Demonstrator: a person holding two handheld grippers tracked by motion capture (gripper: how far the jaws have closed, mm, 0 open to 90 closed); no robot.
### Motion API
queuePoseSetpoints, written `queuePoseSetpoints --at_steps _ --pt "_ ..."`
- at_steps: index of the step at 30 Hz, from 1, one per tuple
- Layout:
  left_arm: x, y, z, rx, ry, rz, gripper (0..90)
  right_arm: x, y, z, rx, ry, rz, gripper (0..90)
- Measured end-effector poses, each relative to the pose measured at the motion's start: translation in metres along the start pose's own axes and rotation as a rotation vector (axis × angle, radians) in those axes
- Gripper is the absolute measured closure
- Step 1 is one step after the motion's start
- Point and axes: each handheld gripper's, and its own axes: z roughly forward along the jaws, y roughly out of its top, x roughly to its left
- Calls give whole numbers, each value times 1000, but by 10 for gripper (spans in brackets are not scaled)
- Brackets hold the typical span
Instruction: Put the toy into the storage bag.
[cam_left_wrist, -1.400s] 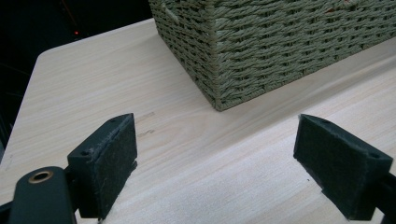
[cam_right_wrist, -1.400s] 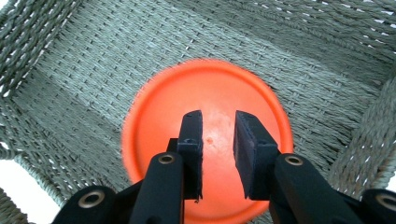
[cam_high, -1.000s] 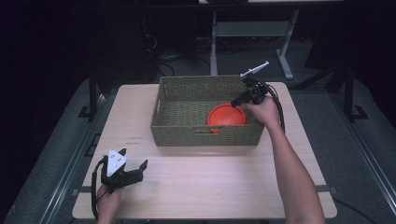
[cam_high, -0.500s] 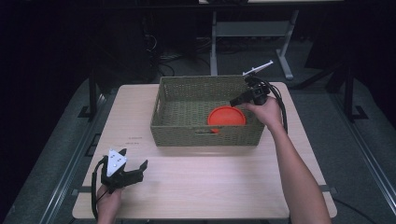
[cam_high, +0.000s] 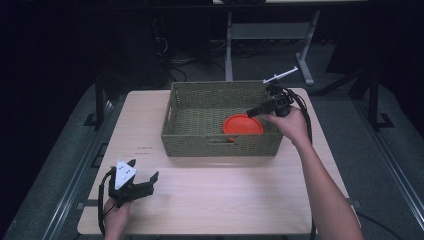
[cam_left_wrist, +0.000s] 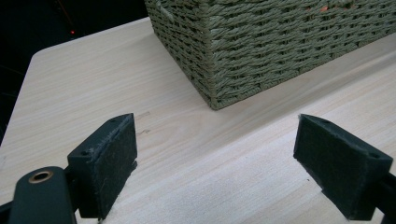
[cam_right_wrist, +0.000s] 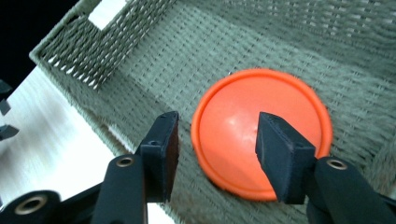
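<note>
The table (cam_high: 225, 200) has a light wooden top with rounded corners, and it stands on a grey floor (cam_high: 395, 150) in a dark room. Behind the table there is a grey metal frame (cam_high: 265, 32) with legs, and some cables lie on the floor near it.

On the table there is one woven basket (cam_high: 220, 145), green-grey, rectangular, at the far half of the table. Inside the basket lies one orange disc (cam_high: 243, 124), flat on the basket bottom, near the front wall and toward the right side. There are two tongs, one in each hand of the person.

The left tongs (cam_high: 145, 181) is at the near left corner of the table, low over the wood, well apart from the basket. In the left gripper view its two black pads stand widely apart, with only bare table between them, and it holds nothing. The corner of the basket is in front of it.

The right tongs (cam_high: 253, 113) reaches over the right rim of the basket and points down into it. In the right gripper view its pads (cam_right_wrist: 280, 154) are about half open, and the orange disc lies under them. One pad is over the disc and the other is beside its edge. They grip nothing; I cannot tell if they touch the disc.
</note>
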Motion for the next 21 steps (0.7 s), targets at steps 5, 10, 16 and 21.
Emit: queuePoseSetpoints --at_steps 5,10,16,21 --pt "0 0 1 2 0 -2 129 2 -5 -6 -9 15 -10 462" --pt "0 0 0 2 -1 -1 129 4 -10 -13 -33 34 -14 442" --pt "0 0 0 3 0 1 129 6 -14 -23 -45 58 -15 393" --pt "0 0 0 3 0 1 129 9 -19 -29 -52 72 -19 339"
